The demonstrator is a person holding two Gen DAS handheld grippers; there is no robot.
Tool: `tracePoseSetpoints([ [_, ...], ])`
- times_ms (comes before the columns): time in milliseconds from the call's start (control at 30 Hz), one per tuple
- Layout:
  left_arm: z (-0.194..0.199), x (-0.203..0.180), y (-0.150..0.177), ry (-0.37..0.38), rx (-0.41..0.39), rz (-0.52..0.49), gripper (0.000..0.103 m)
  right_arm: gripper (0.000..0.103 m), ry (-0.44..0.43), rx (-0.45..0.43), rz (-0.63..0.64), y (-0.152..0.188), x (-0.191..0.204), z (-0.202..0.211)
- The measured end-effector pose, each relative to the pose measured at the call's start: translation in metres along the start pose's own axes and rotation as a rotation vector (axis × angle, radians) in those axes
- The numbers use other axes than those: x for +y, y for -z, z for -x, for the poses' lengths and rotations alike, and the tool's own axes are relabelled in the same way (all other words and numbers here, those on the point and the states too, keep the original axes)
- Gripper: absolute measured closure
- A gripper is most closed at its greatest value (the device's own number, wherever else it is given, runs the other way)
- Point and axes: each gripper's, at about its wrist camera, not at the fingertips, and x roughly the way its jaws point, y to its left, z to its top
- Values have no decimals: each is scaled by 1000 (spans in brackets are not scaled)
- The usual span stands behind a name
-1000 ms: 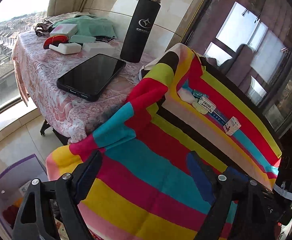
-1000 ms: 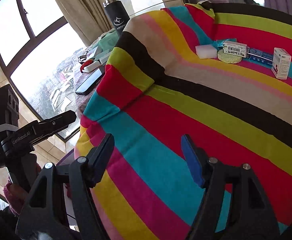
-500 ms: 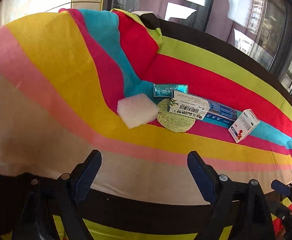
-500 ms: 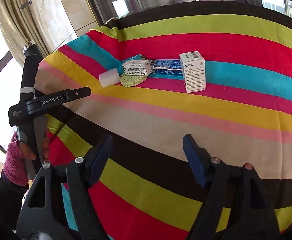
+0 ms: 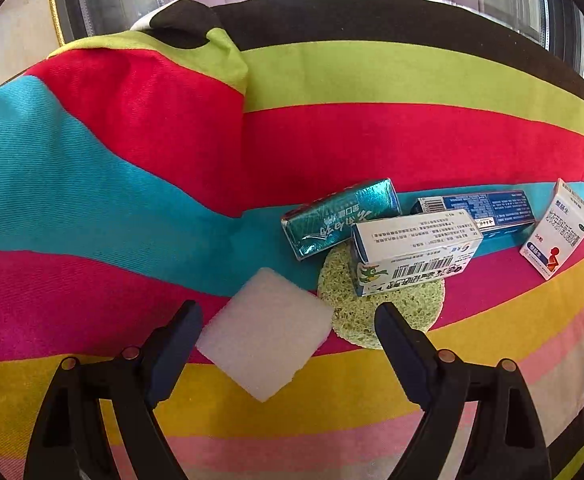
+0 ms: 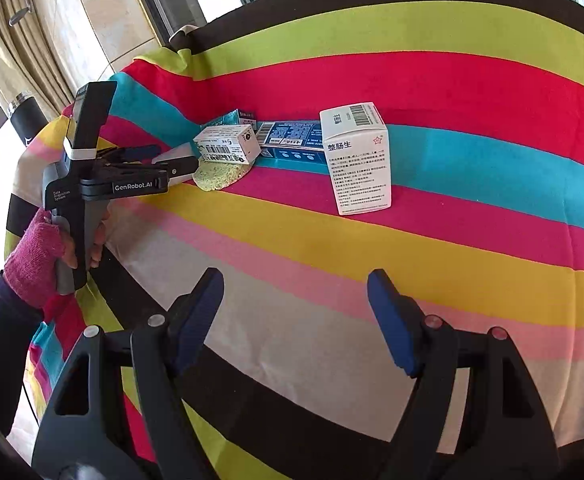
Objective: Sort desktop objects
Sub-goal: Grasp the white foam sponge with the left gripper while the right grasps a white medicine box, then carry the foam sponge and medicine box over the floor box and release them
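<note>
A white foam block [image 5: 266,330] lies on the striped cloth [image 5: 132,168] that covers the bench, turned corner-on, between the spread fingers of the left tongs [image 5: 288,344]. Those tongs gape wide around it, with gaps on both sides, neither pad touching. Just beside the block, touching its right corner, lies a round green sponge [image 5: 383,312]. A white barcode box [image 5: 411,252] rests partly on top of the sponge. Behind it are a shiny teal packet [image 5: 339,218], tilted, and a long blue box [image 5: 487,210] lying flat. Farther right, apart from the cluster, lies a white medicine box [image 5: 555,230] with red and blue print.

The left wrist view shows the block's full outline and the packet's face. The right wrist view shows the same group from the side: there the block [image 6: 172,156] is mostly hidden behind the left tongs [image 6: 180,160], and only an edge of the packet [image 6: 226,119] shows behind the barcode box [image 6: 228,144]. The sponge [image 6: 220,178] peeks out below that box. This view alone shows the person's hand [image 6: 72,248] in a pink knit cuff gripping the left handle, and a dark flask [image 6: 26,114] at the cloth's far left edge.

The right tongs [image 6: 295,316] hang wide over the pale stripes, holding nothing, well apart from the medicine box [image 6: 357,156] and the blue box [image 6: 292,140].
</note>
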Motion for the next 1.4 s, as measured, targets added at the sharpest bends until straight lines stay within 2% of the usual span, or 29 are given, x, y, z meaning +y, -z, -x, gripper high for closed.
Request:
tracePoseSetpoints([
  [67,-1,5,1,40,-3,36,14,26,9,-10,-5,-7,-4,-3],
  [167,1,12,6,76,0,77,22,26,18,-33,-9,-18,-10,-7],
  [200,3,15,8,75,0,92,31,26,19,-43,-11,-22,-13,-9],
  [233,6,18,10,60,1,100,46,26,27,-51,-15,-26,-14,-13],
  [367,22,31,24,146,2,184,47,26,73,-69,-2,-38,-13,-27],
  [533,37,24,40,172,7,167,47,27,134,-74,12,-50,-9,-45],
  [600,39,25,40,154,4,172,44,42,155,-74,-1,-54,-11,-49],
  [633,38,27,40,140,4,179,44,60,167,-70,-7,-56,-12,-51],
  [700,33,30,40,113,26,194,42,61,173,-69,-21,-55,-14,-51],
  [800,20,33,44,120,70,212,30,61,188,-81,-32,-47,-15,-40],
  [900,18,30,46,71,42,175,28,61,179,-74,-37,-38,-20,-28],
  [967,20,29,48,49,37,176,36,61,176,-80,-41,-33,-22,-17],
  [1000,24,28,49,50,29,179,49,61,172,-83,-45,-31,-22,-12],
  [1100,35,27,57,111,29,206,49,61,156,-98,-52,-24,-20,6],
  [1300,73,16,87,94,6,207,49,61,144,-105,-55,-3,-12,31],
  [1367,95,13,107,80,-8,219,49,61,143,-98,-63,7,-9,37],
  [1400,106,0,115,75,-15,226,49,61,142,-96,-68,13,-8,41],
])
